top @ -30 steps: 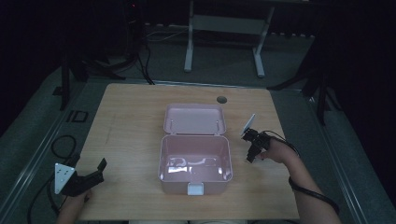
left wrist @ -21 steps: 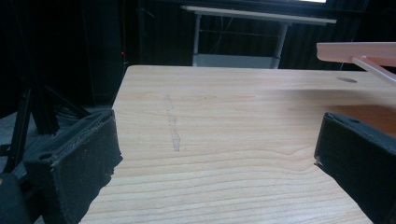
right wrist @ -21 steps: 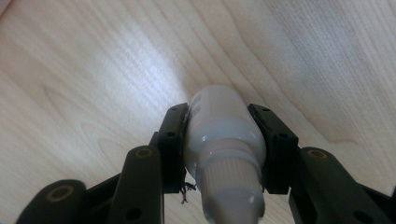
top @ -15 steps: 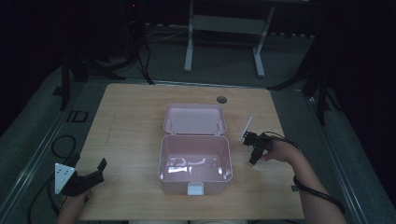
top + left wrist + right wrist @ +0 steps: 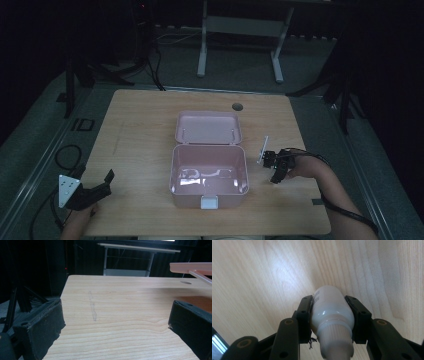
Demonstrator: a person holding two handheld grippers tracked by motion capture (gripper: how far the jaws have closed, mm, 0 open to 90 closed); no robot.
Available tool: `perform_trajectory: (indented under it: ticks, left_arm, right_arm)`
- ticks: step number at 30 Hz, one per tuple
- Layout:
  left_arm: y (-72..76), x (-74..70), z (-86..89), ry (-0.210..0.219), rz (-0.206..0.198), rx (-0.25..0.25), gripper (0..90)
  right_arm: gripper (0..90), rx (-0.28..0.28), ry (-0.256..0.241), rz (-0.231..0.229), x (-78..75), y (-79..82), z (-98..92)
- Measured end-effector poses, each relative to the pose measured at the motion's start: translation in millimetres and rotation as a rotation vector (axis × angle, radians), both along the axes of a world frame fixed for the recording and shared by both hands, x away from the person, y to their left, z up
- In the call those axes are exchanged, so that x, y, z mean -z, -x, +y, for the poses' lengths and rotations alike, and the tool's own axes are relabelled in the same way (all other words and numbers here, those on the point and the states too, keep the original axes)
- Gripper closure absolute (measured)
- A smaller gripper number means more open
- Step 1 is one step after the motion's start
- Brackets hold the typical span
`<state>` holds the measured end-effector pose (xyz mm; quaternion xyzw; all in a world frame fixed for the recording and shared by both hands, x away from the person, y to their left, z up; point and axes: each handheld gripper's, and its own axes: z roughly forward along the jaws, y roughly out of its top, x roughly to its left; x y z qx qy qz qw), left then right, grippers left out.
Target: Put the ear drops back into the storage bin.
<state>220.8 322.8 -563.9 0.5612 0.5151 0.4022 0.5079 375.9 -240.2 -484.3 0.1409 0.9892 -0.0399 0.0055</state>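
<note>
Right now the right gripper [image 5: 332, 315] is clamped on a small white bottle [image 5: 331, 312] just above the table [image 5: 140, 130], right of the open pink box [image 5: 209, 172]. Next it likely carries the bottle over the box's rim; the left gripper [image 5: 100, 186] waits with jaws apart near the table's left corner

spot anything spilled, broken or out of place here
Nothing stands out. The pink plastic box sits open and square on the wooden table, and the right gripper holds the small white plastic bottle squarely between its jaws.

Your box [image 5: 209, 176] sits mid-table [image 5: 140, 130], lid [image 5: 208, 128] laid open behind it; your right gripper [image 5: 276, 167] (bottle [image 5: 332, 312] between its jaws) just right of it; your left gripper [image 5: 92, 192] at the front-left corner.
</note>
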Motion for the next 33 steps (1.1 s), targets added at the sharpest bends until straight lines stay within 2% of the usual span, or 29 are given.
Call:
perform_trajectory:
  ticks: [1,2,4,5,8,10,14,15,18,21,26,28,33]
  left_arm:
    - [0.0,0.0,0.0,0.000,0.000,0.000,0.4]
    - [0.0,0.0,0.0,0.000,0.001,0.000,0.4]
    - [-0.1,0.0,0.0,0.001,0.001,0.000,0.4]
    - [-0.1,0.0,0.0,0.001,0.001,-0.001,0.4]
    - [-0.1,0.0,0.0,0.000,0.002,-0.001,0.4]
    - [-0.2,-0.1,0.0,0.000,0.002,-0.002,0.4]
    - [-0.2,-0.1,0.0,0.000,0.003,-0.002,0.4]
    - [-0.2,-0.1,0.0,0.000,0.002,-0.002,0.4]
    - [-0.2,-0.1,0.0,-0.001,0.002,-0.001,0.4]
    - [-0.3,-0.1,0.1,0.001,0.003,-0.002,0.4]
    - [-0.1,-0.1,-0.1,-0.001,0.002,-0.001,0.4]
    - [-0.3,-0.1,0.1,0.002,0.003,-0.001,0.4]
    - [-0.3,-0.1,0.1,0.001,0.003,-0.002,0.4]
  right_arm:
    - [59.5,0.000,0.000,0.000,0.0,0.0,0.0]
    - [59.5,-0.044,0.005,0.005,-0.4,4.2,-1.2]
    - [59.4,-0.093,0.008,0.011,-0.7,8.9,-2.4]
    - [59.5,-0.127,0.010,0.000,-0.7,11.6,-2.6]
    - [59.4,-0.178,0.010,-0.003,-1.7,18.2,-2.5]
    - [59.4,-0.186,0.015,0.006,-2.1,20.6,-2.1]
    - [59.4,-0.214,0.043,-0.007,-2.0,25.0,0.5]
    - [59.4,-0.237,0.053,-0.023,-2.9,27.4,2.5]
    - [59.4,-0.264,0.056,-0.038,-5.3,31.3,5.6]
    - [59.4,-0.291,0.051,-0.029,-6.6,33.9,8.6]
    - [59.5,-0.294,0.042,-0.031,-9.8,34.7,10.2]
    - [59.5,-0.291,0.028,-0.014,-13.4,35.4,10.9]
    - [59.5,-0.300,0.036,-0.005,-20.1,37.7,11.5]
